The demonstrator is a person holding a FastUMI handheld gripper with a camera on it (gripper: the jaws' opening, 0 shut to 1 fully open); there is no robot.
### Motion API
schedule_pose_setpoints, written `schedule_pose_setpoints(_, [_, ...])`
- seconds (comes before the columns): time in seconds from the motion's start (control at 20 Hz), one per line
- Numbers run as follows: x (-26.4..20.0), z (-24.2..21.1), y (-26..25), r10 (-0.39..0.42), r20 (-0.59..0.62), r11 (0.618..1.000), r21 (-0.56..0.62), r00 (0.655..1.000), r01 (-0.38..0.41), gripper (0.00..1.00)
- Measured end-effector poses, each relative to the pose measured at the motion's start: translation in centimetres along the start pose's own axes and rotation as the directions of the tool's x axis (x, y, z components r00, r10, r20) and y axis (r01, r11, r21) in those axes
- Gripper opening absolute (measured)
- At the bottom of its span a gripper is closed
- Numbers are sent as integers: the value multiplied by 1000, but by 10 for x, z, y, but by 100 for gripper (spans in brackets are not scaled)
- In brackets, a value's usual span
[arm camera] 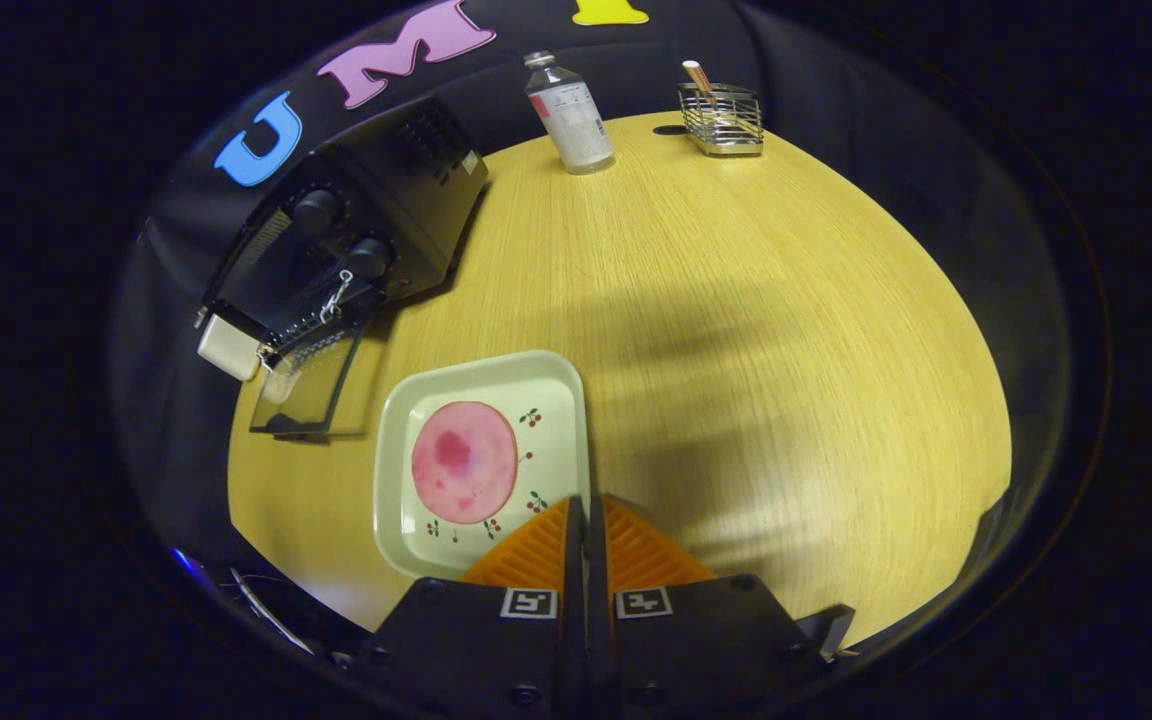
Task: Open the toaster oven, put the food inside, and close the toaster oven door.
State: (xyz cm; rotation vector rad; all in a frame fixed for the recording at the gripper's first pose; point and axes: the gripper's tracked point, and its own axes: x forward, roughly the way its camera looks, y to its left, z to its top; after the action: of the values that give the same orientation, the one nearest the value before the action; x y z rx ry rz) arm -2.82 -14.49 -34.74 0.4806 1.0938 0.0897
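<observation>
Pressed together and holding nothing, the claw (586, 505) hangs above the wooden table (736, 330), its two fingers meeting just over the near right edge of a plate (561, 400). On this plate lies the food, a round pink slice (464, 462) that looks like ham, just ahead of the fingers and a little to their left. Beyond the plate, further to the left, stands the toaster oven (376, 220), and its glass door (311, 385) is already folded down toward the table, so the opening part seems finished. Far ahead of the claw I see a bottle (569, 115) and a wire basket (721, 120), both well apart from the work.

I judge the step in hand is to take the food. To do it well, the fingers must first spread, then come down at the plate's rim or at the slice's edge. Such a slice is thin and soft, so a gentle grip is better, and the carrying should go level into the oven, above the lowered door.
</observation>
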Motion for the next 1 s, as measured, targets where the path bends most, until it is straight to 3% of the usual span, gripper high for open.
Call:
schedule_pose_setpoints(0.15, [-2, -3, 4, 48, -5, 992, 121, 999, -48, 6])
schedule_pose_setpoints(0.4, [-18, 20, -4, 55, 103, 965, 251, 993, -79, 6])
schedule_pose_setpoints(1.0, [-87, 41, -15, -79, 309, 843, 529, 948, -103, 6])
